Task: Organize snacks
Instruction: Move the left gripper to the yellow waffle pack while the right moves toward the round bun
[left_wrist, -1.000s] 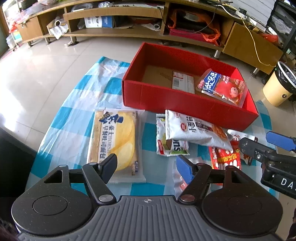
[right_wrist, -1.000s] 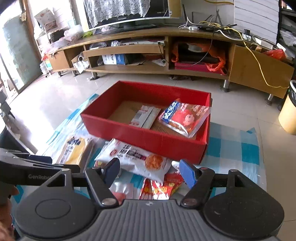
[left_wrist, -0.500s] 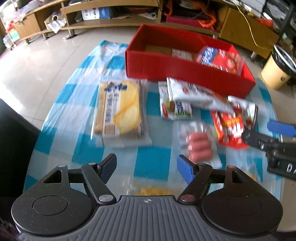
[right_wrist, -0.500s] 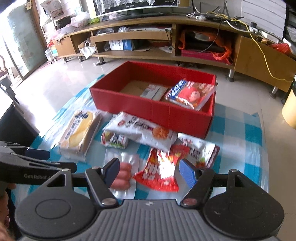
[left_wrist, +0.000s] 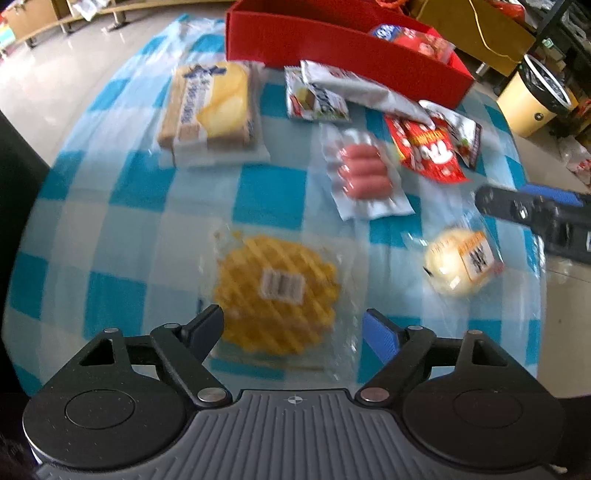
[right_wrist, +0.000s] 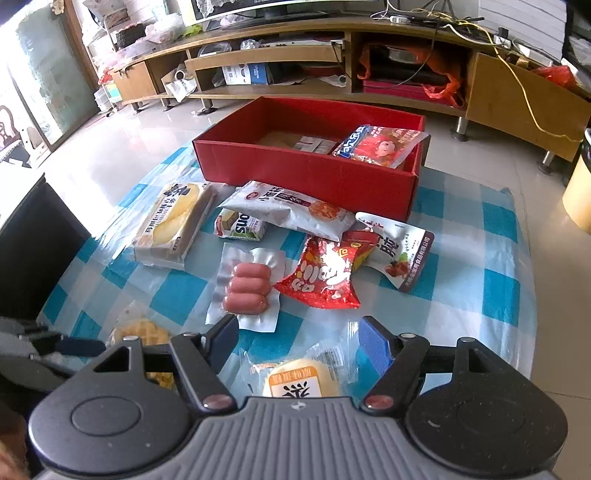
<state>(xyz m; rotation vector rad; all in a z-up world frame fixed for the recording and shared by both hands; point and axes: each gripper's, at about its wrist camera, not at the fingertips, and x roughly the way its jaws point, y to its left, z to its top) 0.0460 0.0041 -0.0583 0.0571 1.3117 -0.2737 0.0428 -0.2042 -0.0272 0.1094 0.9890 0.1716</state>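
Waffle pack (left_wrist: 275, 291) at 12 o'clock of left tongs (left_wrist: 293, 326): light, soft, slippery film; grab across the middle. Left tongs just widened, empty; right tongs (right_wrist: 297, 338) apart over bun (right_wrist: 299, 380).

A red box (right_wrist: 306, 173) sits open at the far side of the checked cloth, a red-and-blue snack bag (right_wrist: 376, 146) leaning in its right end. In front of it lie a yellow cake pack (right_wrist: 173, 225), a white chip bag (right_wrist: 291, 212) overlapping a small green-and-white packet (right_wrist: 240, 227), a red pouch (right_wrist: 325, 277) and a white-and-grey pouch (right_wrist: 400, 251). A sealed pack of three sausages (right_wrist: 247, 290) lies flat mid-cloth. Nearest are a wrapped waffle (left_wrist: 277, 284) bearing a barcode label and a wrapped pale bun (left_wrist: 458, 260).
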